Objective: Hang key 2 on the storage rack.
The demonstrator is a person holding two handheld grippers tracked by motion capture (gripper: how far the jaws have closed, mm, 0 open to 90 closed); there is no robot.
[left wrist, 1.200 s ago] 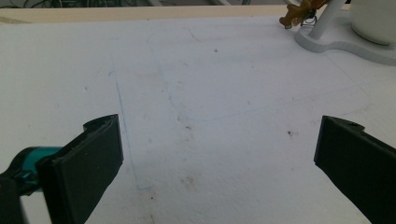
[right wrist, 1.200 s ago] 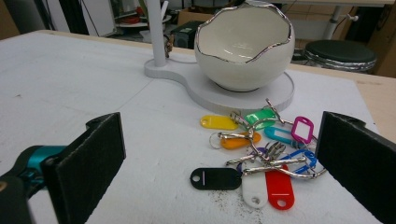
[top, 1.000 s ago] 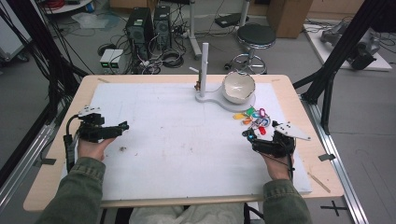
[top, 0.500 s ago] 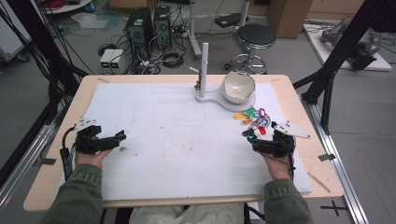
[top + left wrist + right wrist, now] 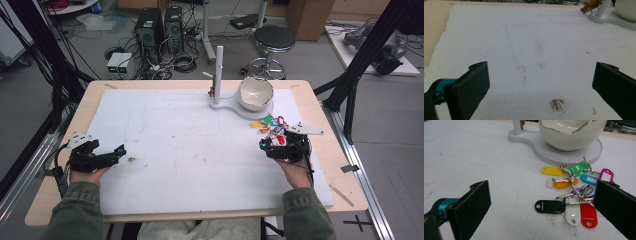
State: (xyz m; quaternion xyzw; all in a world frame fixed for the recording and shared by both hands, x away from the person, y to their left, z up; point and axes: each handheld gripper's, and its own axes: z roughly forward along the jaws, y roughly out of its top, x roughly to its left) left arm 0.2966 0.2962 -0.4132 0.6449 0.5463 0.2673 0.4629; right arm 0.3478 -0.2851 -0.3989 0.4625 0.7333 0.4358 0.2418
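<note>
Looking from the high view, the left gripper (image 5: pixel 118 151) has slid back toward the near left edge of the white mat (image 5: pixel 190 145) over the past second, while the right gripper (image 5: pixel 265 145) has held its place just near of the key tags (image 5: pixel 271 126), which lie by the bowl (image 5: pixel 255 93) on its stand.

Along the left gripper view, its jaws stand wide apart over bare mat, gripping nothing.

Along the right gripper view, the jaws are spread wide too, with the key tags (image 5: pixel 571 192) just ahead toward the right jaw. I judge the right side is poised to pick them up.
</note>
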